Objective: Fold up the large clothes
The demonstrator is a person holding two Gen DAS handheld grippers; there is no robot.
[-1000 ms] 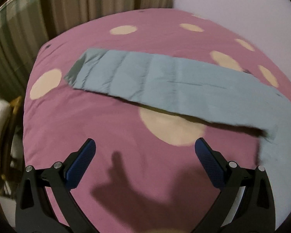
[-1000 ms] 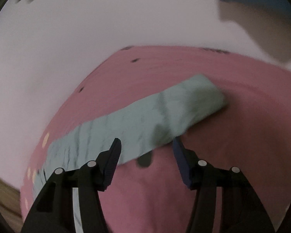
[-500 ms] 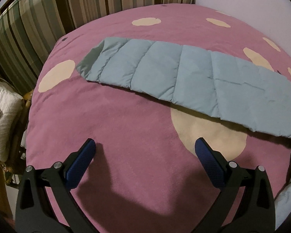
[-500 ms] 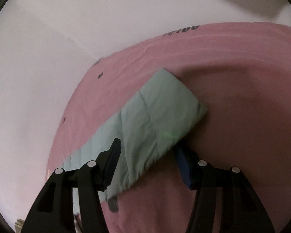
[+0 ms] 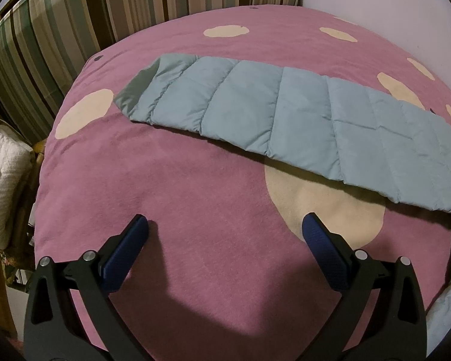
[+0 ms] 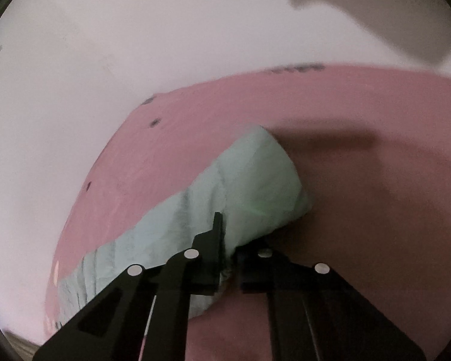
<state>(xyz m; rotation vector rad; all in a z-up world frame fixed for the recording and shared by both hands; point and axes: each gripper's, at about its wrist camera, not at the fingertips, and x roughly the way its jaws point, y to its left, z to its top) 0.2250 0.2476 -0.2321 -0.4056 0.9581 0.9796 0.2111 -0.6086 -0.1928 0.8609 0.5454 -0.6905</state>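
Observation:
A pale blue quilted garment (image 5: pixel 300 114), folded into a long strip, lies across the pink blanket (image 5: pixel 195 225) with cream dots. In the left wrist view my left gripper (image 5: pixel 224 234) is open and empty, above bare blanket in front of the strip. In the right wrist view my right gripper (image 6: pixel 228 234) is shut on the near edge of the garment's end (image 6: pixel 255 180), which bunches up between the fingers.
Striped curtains (image 5: pixel 105 9) hang behind the bed. A white wall (image 6: pixel 135 45) runs along its far side. White folded bedding (image 5: pixel 0 186) sits off the bed's left edge.
My right gripper has closed on the end of the garment; it was open around it before. The left gripper stays open and the strip now lies flatter and closer in its view.

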